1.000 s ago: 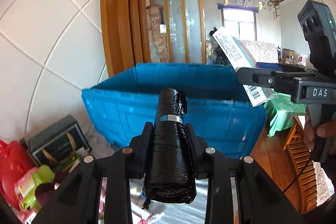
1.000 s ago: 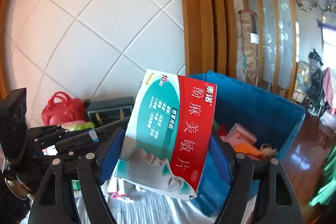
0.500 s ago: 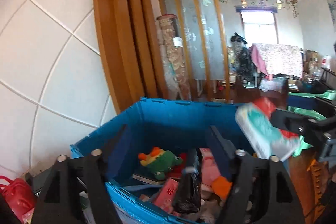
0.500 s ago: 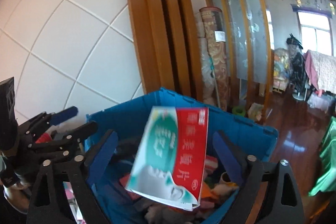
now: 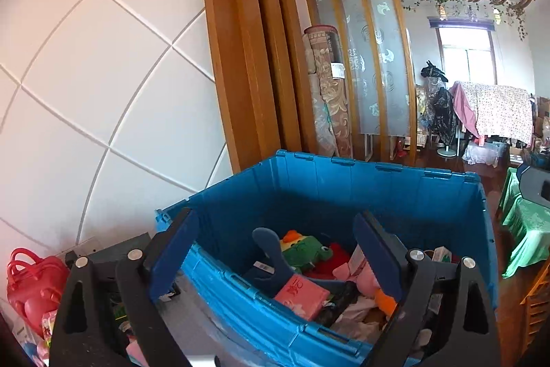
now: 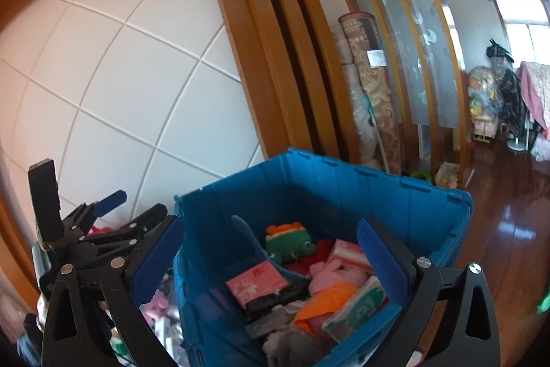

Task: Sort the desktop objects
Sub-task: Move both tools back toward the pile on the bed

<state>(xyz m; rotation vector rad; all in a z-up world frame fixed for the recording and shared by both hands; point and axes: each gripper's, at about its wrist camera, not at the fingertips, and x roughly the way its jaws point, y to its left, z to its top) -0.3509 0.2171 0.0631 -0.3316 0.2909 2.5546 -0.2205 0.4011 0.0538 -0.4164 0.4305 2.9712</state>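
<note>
Blue crate [image 5: 378, 191], red handbag [image 5: 31, 284] beside

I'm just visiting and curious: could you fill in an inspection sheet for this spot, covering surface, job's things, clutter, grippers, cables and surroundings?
Surface: barely visible beneath the clutter.
Job's things: blue crate holds green plush toy, pink box, black bag roll, medicine box.
Clutter: red handbag and small items left of the crate.
Grippers: left gripper and right gripper, jaws opening, nothing between them.
Cables: nothing seen.
Surroundings: white panelled wall, wooden frame, rolled carpets, wood floor.
</note>
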